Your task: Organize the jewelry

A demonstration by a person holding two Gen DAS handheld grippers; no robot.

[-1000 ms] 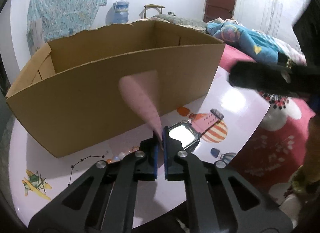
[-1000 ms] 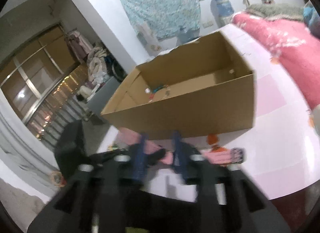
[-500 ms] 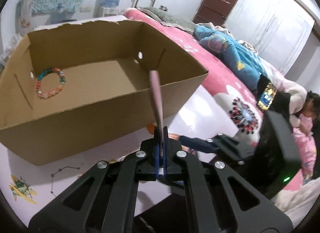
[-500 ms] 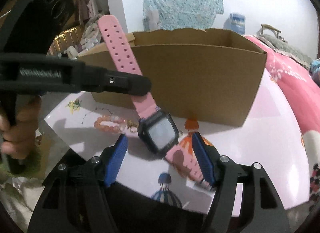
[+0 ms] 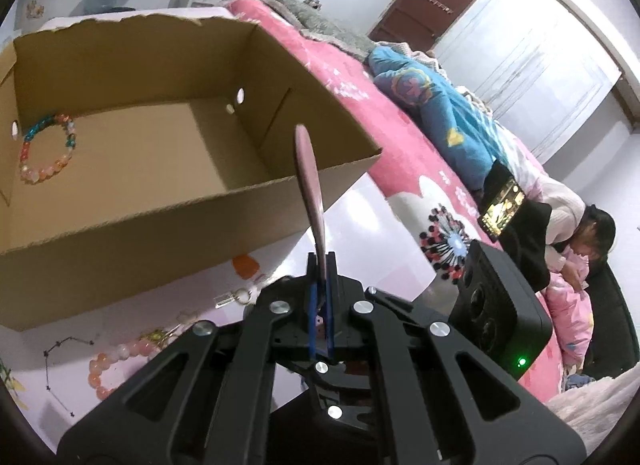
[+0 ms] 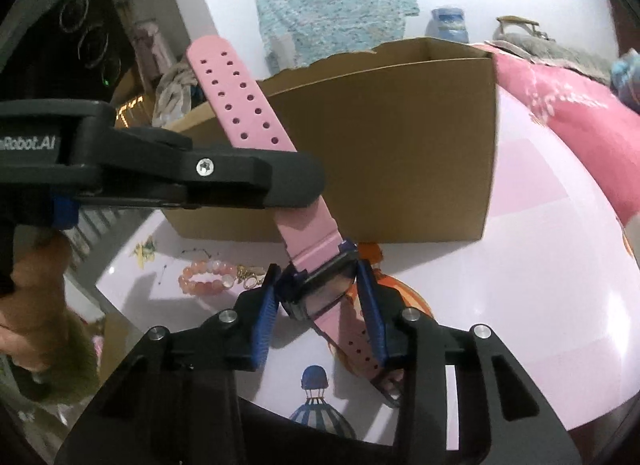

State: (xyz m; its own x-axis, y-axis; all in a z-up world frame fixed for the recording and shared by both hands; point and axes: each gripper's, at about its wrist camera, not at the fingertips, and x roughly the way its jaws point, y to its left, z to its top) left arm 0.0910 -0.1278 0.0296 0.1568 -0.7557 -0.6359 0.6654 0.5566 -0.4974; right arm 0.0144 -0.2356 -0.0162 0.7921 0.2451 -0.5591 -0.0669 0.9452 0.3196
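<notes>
A pink-strapped watch (image 6: 320, 289) with a black face hangs above the table in front of the open cardboard box (image 6: 400, 145). My left gripper (image 5: 320, 277) is shut on its upper pink strap (image 5: 308, 185), which shows edge-on; the same gripper (image 6: 312, 185) reaches in from the left in the right wrist view. My right gripper (image 6: 320, 297) has its blue pads (image 6: 264, 321) on both sides of the watch face, touching or nearly so. A colourful bead bracelet (image 5: 48, 149) lies inside the box (image 5: 160, 201).
A peach bead bracelet (image 6: 206, 277) with gold charms lies on the white printed table (image 6: 520, 265) in front of the box; it also shows in the left wrist view (image 5: 116, 361). A pink bed (image 5: 400, 137) with a person stands at the right.
My right gripper has closed in around the watch face. My left gripper has lifted a little with the strap, so the box's inside shows more.
</notes>
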